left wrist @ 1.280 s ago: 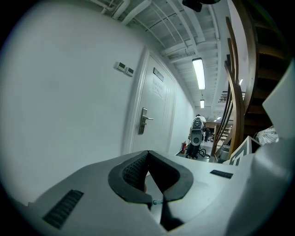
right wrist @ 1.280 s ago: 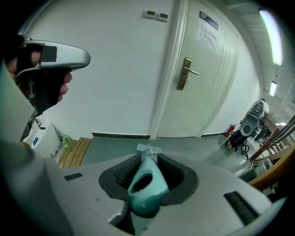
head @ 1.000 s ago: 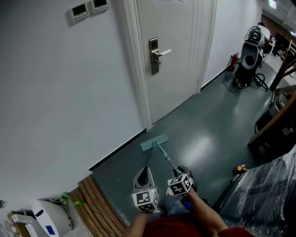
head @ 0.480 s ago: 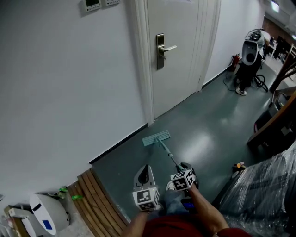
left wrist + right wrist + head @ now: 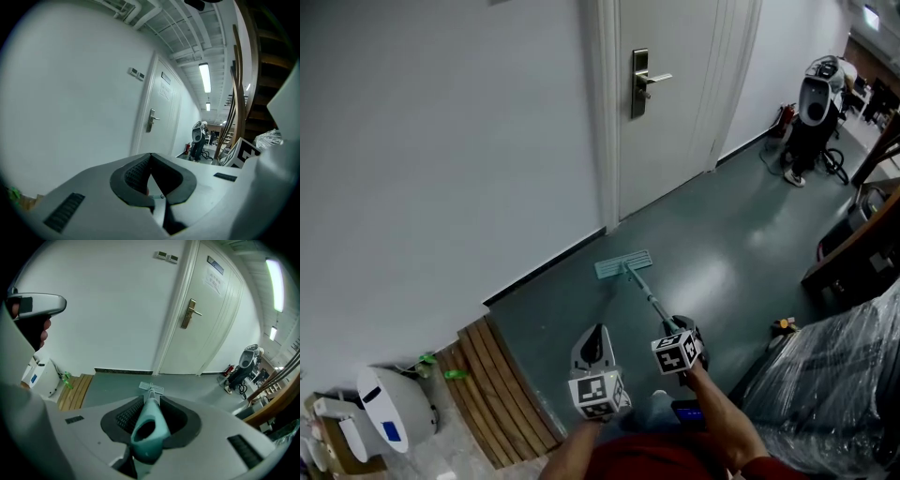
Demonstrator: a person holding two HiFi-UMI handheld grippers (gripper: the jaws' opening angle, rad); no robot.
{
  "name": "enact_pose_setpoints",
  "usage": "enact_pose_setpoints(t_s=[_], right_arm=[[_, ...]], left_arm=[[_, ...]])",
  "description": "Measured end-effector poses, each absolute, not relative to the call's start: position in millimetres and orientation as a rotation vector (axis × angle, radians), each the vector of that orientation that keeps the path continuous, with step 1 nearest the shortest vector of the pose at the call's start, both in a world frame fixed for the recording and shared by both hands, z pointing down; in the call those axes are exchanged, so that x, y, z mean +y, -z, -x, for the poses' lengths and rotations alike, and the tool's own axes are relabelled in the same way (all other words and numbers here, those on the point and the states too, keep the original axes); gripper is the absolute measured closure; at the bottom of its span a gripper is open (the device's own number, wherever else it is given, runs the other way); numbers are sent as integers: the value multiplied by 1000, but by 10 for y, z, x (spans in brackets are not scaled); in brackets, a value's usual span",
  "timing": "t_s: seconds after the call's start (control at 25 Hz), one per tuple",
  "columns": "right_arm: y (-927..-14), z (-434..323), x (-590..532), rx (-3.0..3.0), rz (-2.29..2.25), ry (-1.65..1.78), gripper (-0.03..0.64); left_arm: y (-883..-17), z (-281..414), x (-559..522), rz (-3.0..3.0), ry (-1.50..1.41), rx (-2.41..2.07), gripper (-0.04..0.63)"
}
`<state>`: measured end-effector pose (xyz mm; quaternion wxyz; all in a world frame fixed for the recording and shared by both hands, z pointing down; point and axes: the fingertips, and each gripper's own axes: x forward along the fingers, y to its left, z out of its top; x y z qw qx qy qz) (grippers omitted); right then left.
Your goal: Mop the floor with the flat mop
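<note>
Looking down, the head view showed the mop head point(image 5: 623, 265) flat on the floor point(image 5: 731, 262) ahead of the right hand-held gripper point(image 5: 678, 352) (the nearer one), its handle point(image 5: 649, 298) running straight back to it. Left gripper view: the left hand-held gripper point(image 5: 150, 156) was pinched together, empty. Right gripper view: jaws clamped the handle.

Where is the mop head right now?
In the head view, the mop head lies flat on the grey floor near the middle, close to the foot of the white door, ahead of the right gripper that holds its handle.
</note>
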<state>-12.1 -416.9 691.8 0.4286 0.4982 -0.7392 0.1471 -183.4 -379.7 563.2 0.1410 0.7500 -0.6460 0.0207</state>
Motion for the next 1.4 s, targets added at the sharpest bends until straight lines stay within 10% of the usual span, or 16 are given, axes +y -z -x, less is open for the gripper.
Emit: enact_pose_setpoints(t_s=[1.4], right_arm=[[-7120,-1241,-2291,-1882,-1216,-436,500]], left_arm=[[-5460,305,-2025,-2185,-137,-1919,581]])
